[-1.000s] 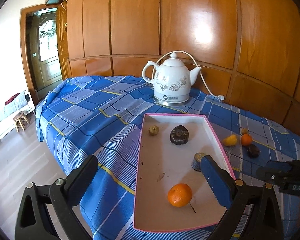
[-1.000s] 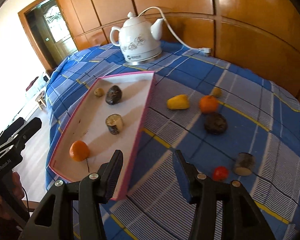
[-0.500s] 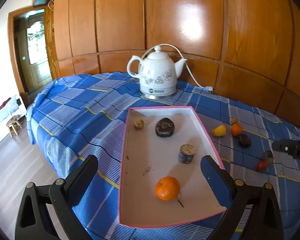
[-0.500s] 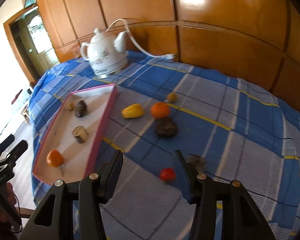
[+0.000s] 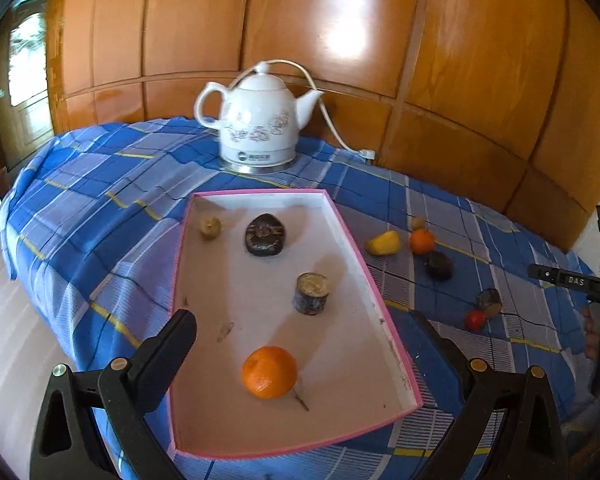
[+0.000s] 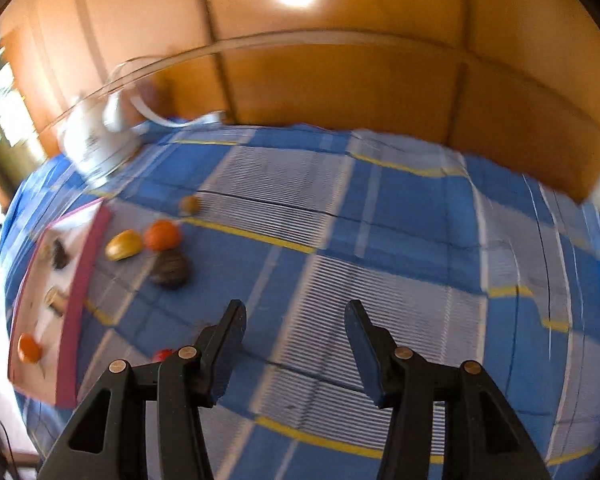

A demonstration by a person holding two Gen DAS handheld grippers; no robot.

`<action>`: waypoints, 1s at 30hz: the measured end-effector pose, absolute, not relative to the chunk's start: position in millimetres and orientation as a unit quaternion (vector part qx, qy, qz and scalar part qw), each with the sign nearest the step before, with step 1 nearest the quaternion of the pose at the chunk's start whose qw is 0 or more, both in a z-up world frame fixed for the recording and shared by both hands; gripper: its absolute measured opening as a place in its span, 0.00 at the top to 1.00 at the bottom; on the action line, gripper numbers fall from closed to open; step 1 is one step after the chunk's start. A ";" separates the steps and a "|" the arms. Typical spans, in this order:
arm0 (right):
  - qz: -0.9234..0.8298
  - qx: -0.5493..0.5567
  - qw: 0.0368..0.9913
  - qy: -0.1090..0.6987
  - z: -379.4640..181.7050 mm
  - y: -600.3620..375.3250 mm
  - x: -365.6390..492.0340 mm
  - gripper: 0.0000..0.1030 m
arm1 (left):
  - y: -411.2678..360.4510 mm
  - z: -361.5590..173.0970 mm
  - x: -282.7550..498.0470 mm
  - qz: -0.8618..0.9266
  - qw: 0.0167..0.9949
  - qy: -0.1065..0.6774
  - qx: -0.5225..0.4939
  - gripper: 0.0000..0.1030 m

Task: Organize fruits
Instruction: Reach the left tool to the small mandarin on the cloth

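A pink-rimmed white tray (image 5: 380,304) lies on the blue plaid cloth and holds an orange (image 5: 269,371), a brown cut piece (image 5: 311,293), a dark fruit (image 5: 265,235) and a small yellowish fruit (image 5: 210,227). My left gripper (image 5: 300,340) is open and empty over the tray's near end. Right of the tray lie a yellow fruit (image 5: 383,242), an orange (image 5: 421,241), a dark fruit (image 5: 438,265), a cut piece (image 5: 489,302) and a small red fruit (image 5: 475,320). My right gripper (image 6: 296,340) is open and empty above bare cloth; the red fruit (image 6: 162,355) shows beside its left finger.
A white kettle (image 5: 260,124) with a cord stands behind the tray against the wood-panel wall (image 5: 460,80). The table edge drops to the floor at the left. The right wrist view is motion-blurred.
The left view has swung left to right across the tray. The right gripper has swung right, away from the tray, so the loose fruits now sit at its left.
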State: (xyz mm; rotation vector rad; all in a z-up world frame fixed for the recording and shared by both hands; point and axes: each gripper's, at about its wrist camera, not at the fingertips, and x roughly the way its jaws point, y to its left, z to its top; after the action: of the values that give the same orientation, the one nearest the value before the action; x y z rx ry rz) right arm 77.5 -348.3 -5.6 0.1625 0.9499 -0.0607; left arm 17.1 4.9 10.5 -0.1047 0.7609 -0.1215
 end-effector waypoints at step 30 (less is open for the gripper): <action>-0.029 0.143 0.872 0.467 1.3 -363.2 80.7 0.49 | -144.6 7.0 146.7 -0.230 0.865 0.440 0.073 0.39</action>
State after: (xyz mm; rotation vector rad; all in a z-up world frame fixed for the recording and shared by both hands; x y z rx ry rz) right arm 80.7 -363.2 1.3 0.2985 0.9755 -0.0613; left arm 146.7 -144.6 7.0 0.1529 0.9221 -0.4829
